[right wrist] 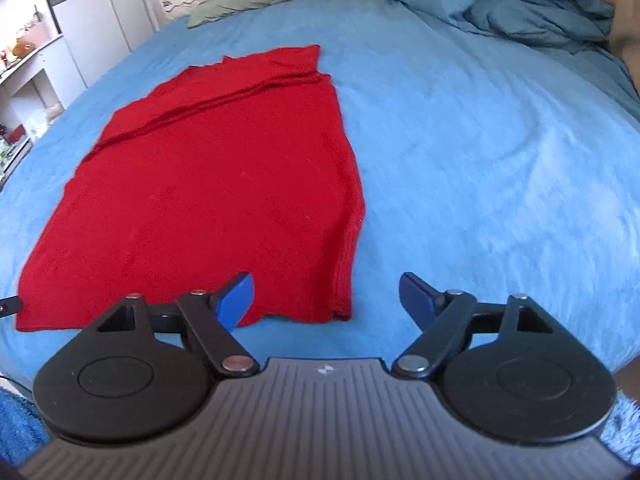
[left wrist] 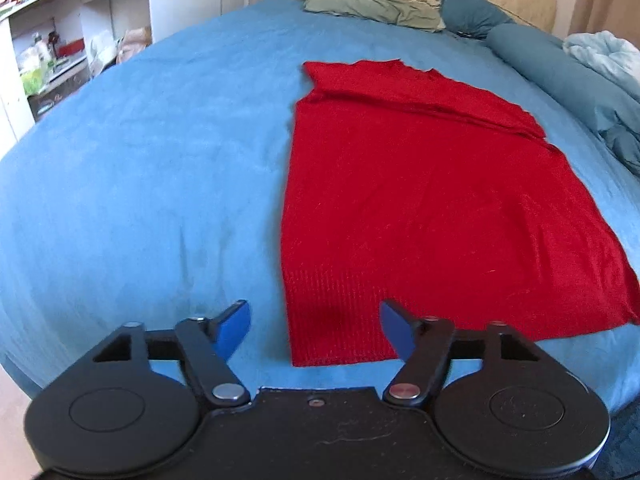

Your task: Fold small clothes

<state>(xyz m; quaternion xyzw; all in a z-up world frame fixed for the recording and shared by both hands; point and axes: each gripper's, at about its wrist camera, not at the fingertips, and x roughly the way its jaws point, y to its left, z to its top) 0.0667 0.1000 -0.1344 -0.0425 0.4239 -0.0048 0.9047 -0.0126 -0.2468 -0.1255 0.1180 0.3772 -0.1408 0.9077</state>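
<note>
A red knit garment (left wrist: 420, 200) lies flat on the blue bedspread (left wrist: 140, 180), sleeves folded across its far end. My left gripper (left wrist: 314, 330) is open and empty, just above the garment's near left hem corner. In the right wrist view the garment (right wrist: 208, 184) lies to the left. My right gripper (right wrist: 326, 300) is open and empty, over the near right hem corner. A tip of the left gripper shows at the left edge (right wrist: 10, 305).
Pillows (left wrist: 372, 8) and a rumpled blue duvet (right wrist: 520, 4) lie at the head and right side of the bed. White shelves (left wrist: 52, 40) with clutter stand to the left. Bare bedspread (right wrist: 500, 160) lies right of the garment.
</note>
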